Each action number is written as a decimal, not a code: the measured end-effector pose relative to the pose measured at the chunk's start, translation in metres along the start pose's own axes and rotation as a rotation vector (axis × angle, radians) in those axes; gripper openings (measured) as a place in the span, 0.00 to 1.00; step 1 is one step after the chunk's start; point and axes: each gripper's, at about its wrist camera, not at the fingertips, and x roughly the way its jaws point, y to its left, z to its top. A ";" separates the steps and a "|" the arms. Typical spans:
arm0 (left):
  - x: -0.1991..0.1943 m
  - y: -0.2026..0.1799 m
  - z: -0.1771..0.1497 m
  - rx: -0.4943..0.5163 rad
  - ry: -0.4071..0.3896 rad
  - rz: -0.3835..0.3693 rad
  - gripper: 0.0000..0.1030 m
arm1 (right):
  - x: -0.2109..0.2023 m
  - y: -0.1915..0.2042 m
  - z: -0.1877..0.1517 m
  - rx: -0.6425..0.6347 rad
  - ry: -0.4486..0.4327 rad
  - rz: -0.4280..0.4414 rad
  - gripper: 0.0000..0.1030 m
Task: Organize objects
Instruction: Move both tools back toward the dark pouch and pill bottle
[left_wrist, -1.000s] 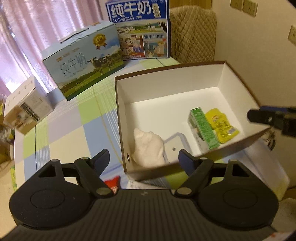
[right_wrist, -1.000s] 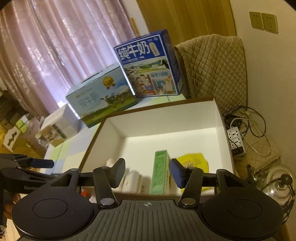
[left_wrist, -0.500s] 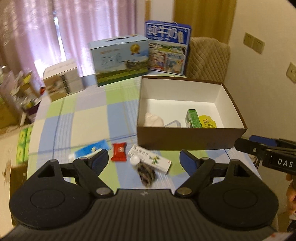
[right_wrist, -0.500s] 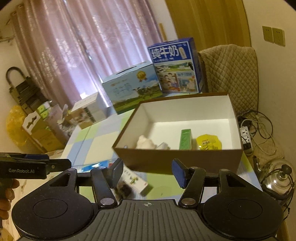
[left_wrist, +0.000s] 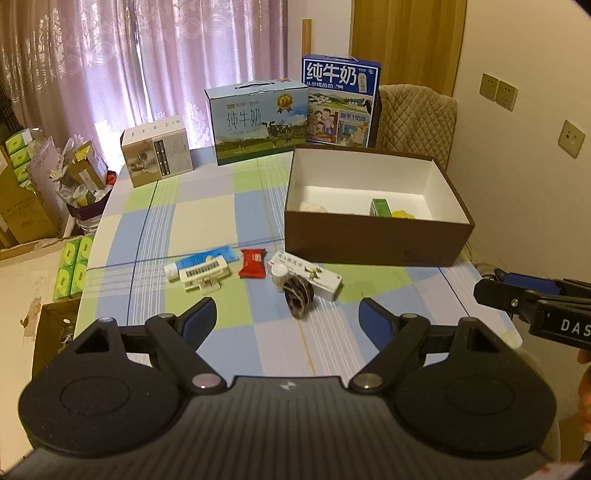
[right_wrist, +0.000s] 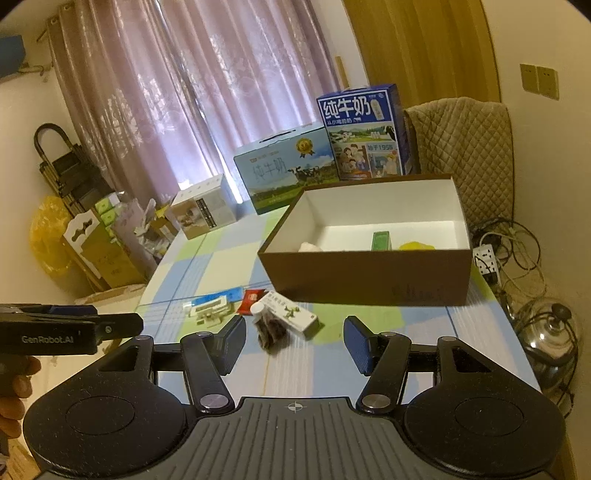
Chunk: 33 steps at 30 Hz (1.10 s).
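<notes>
Loose objects lie in a small cluster on the checked desk (left_wrist: 207, 206), just in front of the brown box (left_wrist: 373, 240): a blue-and-white tube (left_wrist: 201, 263) with a white clip-like piece touching it, a red sachet (left_wrist: 253, 263), a long white carton (left_wrist: 310, 274), and a small white-capped jar of dark contents (left_wrist: 295, 290) lying against that carton. Inside the box sit a white lump (right_wrist: 309, 246), a green carton (right_wrist: 381, 240) and a yellow packet (right_wrist: 415, 245).

A second ago both cameras looked down into the box from close above; now both have drawn well back and the whole desk is in view. I take that as one delivery finished and the next pick being lined up.

Both the left tongs (left_wrist: 286, 319) and the right tongs (right_wrist: 293, 343) stand wide open and hold nothing (each also shows at the edge of the other's view). The jar lies centred between the fingers in both views, so it seems the likeliest next target, with at least five pieces left outside the box.
</notes>
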 end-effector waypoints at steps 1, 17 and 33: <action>-0.002 0.000 -0.002 0.001 -0.002 -0.001 0.80 | -0.003 0.001 -0.003 0.003 -0.002 0.000 0.54; -0.009 0.021 -0.027 -0.056 -0.009 0.072 0.80 | 0.007 0.004 -0.017 -0.015 0.030 0.048 0.54; 0.059 0.017 -0.025 -0.059 0.073 0.049 0.80 | 0.074 -0.018 -0.016 -0.022 0.143 0.014 0.54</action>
